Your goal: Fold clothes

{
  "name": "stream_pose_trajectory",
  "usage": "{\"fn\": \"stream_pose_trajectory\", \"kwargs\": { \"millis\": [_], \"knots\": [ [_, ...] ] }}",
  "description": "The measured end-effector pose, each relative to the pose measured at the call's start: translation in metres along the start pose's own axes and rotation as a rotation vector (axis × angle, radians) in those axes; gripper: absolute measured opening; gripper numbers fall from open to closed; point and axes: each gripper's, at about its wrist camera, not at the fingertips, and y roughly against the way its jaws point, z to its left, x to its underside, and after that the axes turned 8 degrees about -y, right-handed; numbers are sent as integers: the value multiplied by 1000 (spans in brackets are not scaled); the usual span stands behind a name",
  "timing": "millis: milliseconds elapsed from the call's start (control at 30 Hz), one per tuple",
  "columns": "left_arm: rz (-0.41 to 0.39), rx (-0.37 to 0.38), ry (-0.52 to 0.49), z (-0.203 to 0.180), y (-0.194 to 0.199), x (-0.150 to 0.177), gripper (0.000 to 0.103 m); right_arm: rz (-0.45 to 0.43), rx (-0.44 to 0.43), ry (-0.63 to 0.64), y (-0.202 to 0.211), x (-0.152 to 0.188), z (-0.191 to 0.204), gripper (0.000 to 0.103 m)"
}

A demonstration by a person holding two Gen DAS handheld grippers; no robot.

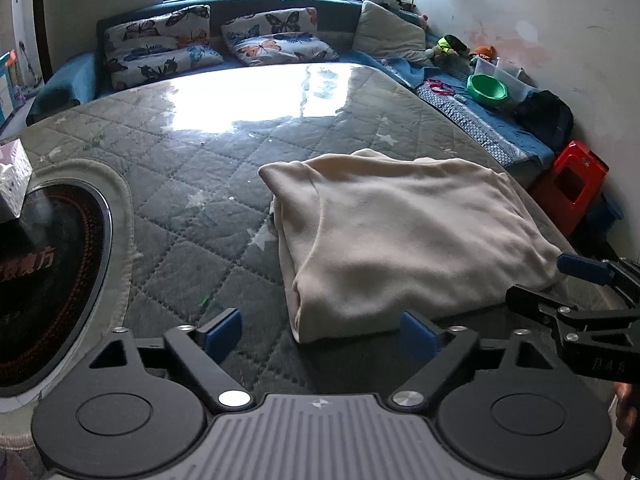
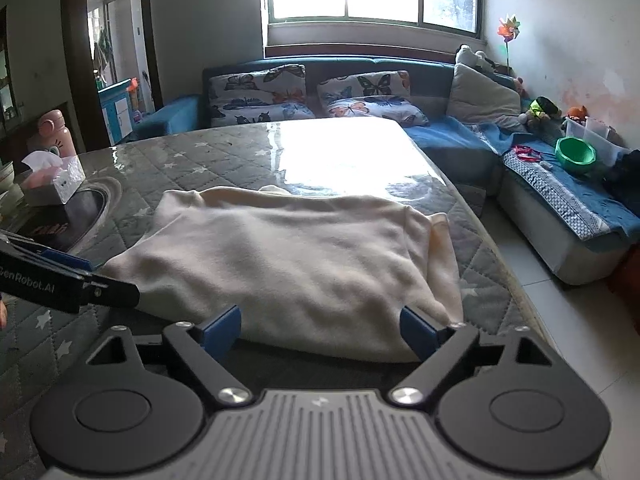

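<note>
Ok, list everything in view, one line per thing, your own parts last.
Folded garment: one, cream, on the table near both grippers.
Table: one, grey quilted cover with stars.
Cooktop: one, black, set into the table's left side.
Tissue box: one, pale, left table edge.
Bottle: one, pink, behind the tissues.
Butterfly pillows: two, white patterned, on the blue sofa.
Bowl: one, green, sofa's right end.
Stool: one, red, floor right.
Pinwheel: one, multicoloured, corner.
Left hand-held gripper: open, empty.
Right hand-held gripper: open, empty.
</note>
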Motion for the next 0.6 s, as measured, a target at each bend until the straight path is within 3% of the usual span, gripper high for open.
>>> {"fn": "stream_pose_trajectory", "kwargs": {
  "millis": [167,600],
  "knots": [
    [-26,-11,-16,-2,10,10,100,-19,18,-1,8,7,5,103],
    [-34,-52,-23,-1,21,38,103,-18,103,-19,22,25,10,103]
  ]
}}
